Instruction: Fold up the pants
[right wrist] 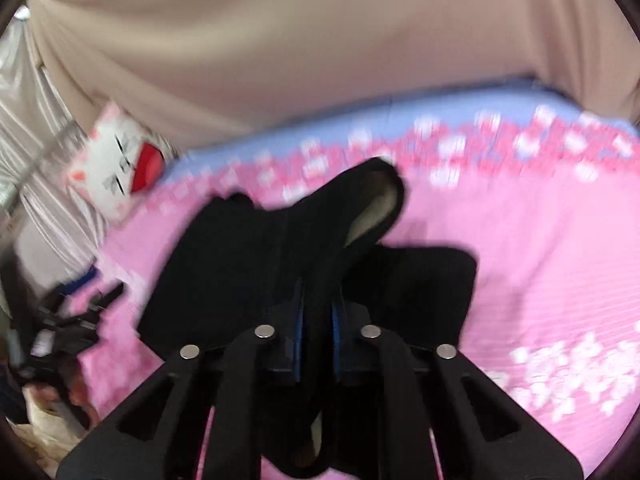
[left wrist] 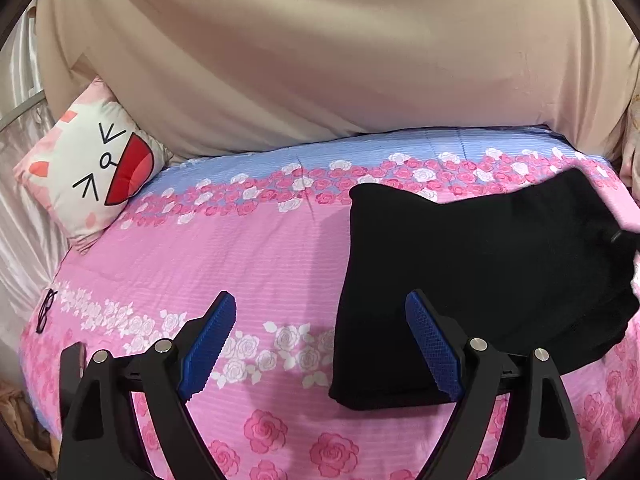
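A big bed fills both views. Its cover [left wrist: 248,248] is pink with rose prints and thin stripes, and a blue band runs along the far side. A square pillow [left wrist: 94,174] with a cartoon cat face leans at the far left corner. Behind the bed hangs a smooth beige cloth [left wrist: 320,48], and shiny pale curtain folds [left wrist: 24,208] hang at the left. A pair of glasses [left wrist: 45,311] lies near the left edge of the bed.

The pants [left wrist: 472,280] are black, soft and thick. They lie folded in a flat block on the right part of the bed. In the left wrist view their long side runs from near to far. Nothing sits on top of them.

The left gripper [left wrist: 320,344] has its blue bumpy pads [left wrist: 212,344] wide apart, with nothing between them. It hangs over the bed by the near left corner of the pants.

The right gripper [right wrist: 318,332] is pinched tight on a fold of the pants [right wrist: 256,264]. One end of the cloth [right wrist: 368,196] is lifted, showing a grey inside. This view is blurry.
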